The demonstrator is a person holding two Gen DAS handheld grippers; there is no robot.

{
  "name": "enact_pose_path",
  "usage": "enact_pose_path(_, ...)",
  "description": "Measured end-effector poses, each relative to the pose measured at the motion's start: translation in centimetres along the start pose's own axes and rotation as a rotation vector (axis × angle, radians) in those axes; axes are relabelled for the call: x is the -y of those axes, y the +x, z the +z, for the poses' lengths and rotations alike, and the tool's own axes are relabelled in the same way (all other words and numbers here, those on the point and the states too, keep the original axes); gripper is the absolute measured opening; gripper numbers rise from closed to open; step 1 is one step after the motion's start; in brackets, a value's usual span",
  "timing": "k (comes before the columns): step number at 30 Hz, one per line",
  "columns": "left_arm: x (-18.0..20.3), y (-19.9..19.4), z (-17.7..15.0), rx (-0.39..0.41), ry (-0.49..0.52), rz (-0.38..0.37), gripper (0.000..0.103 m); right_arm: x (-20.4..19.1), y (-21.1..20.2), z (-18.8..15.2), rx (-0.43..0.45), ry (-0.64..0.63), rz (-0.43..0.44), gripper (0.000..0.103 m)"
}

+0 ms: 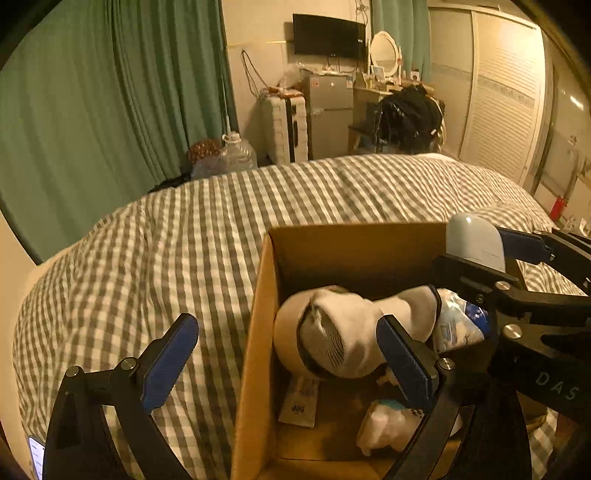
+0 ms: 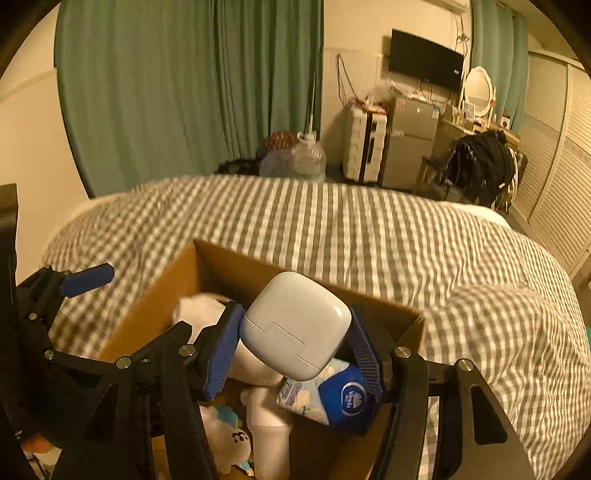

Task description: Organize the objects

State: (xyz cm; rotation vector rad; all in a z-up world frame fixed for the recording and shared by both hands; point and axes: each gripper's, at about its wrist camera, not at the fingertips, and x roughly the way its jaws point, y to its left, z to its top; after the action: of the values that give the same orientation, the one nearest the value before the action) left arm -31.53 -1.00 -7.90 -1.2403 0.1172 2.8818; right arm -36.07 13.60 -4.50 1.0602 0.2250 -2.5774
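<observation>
The right gripper [image 2: 295, 345] has its fingers [image 2: 221, 354] clamped on a pale case [image 2: 297, 325], held over the open box [image 2: 155, 295] on the bed [image 2: 406, 240]; its rounded end tilts up and away. The left gripper [image 1: 288, 365] straddles the box's left wall, fingers [image 1: 170, 362] wide apart, empty. Socks [image 1: 343, 332] lie inside.

Green curtains [image 1: 122, 92], a wall-mounted television [image 1: 330, 36], small fridge [image 1: 330, 114] and louvred wardrobe [image 1: 506, 110] surround the gingham-covered bed [image 1: 166, 240].
</observation>
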Motion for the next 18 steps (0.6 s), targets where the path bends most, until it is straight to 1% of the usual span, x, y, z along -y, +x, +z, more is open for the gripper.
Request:
enact_pose_path(3,0.2,-0.3,-0.1,0.010,0.007,-0.004,0.100,-0.2,0.3,-0.5,-0.019,-0.008,-0.007,0.058)
enact_pose_path(6,0.4,-0.5,-0.5,0.017,0.018,-0.012,0.100,-0.1,0.1,-0.8,-0.013,0.000,-0.018,0.059)
enact_pose_path(7,0.4,-0.5,-0.6,0.017,0.019,-0.016,0.100,0.1,-0.1,-0.8,-0.004,0.010,-0.019,0.066)
enact_pose_path(9,0.7,-0.5,-0.6,0.014,0.020,-0.016,0.100,0.3,-0.4,-0.7,0.012,0.030,-0.024,0.076)
enact_pose_path(12,0.9,-1.2,-0.5,0.008,0.013,-0.010,0.100,0.6,-1.2,-0.6,0.021,0.046,-0.021,0.076)
enact_pose_path(14,0.9,-2.4,-0.5,0.016,0.003,-0.014,0.100,0.5,-2.1,-0.6,0.018,0.051,-0.039,0.076)
enact_pose_path(16,0.9,-3.9,-0.4,0.026,-0.007,-0.026,0.100,0.3,-3.4,-0.6,0.026,0.050,-0.048,0.077)
enact_pose_path(18,0.8,-5.6,-0.3,0.031,-0.008,-0.032,0.100,0.0,-5.5,-0.5,0.044,0.045,-0.060,0.077)
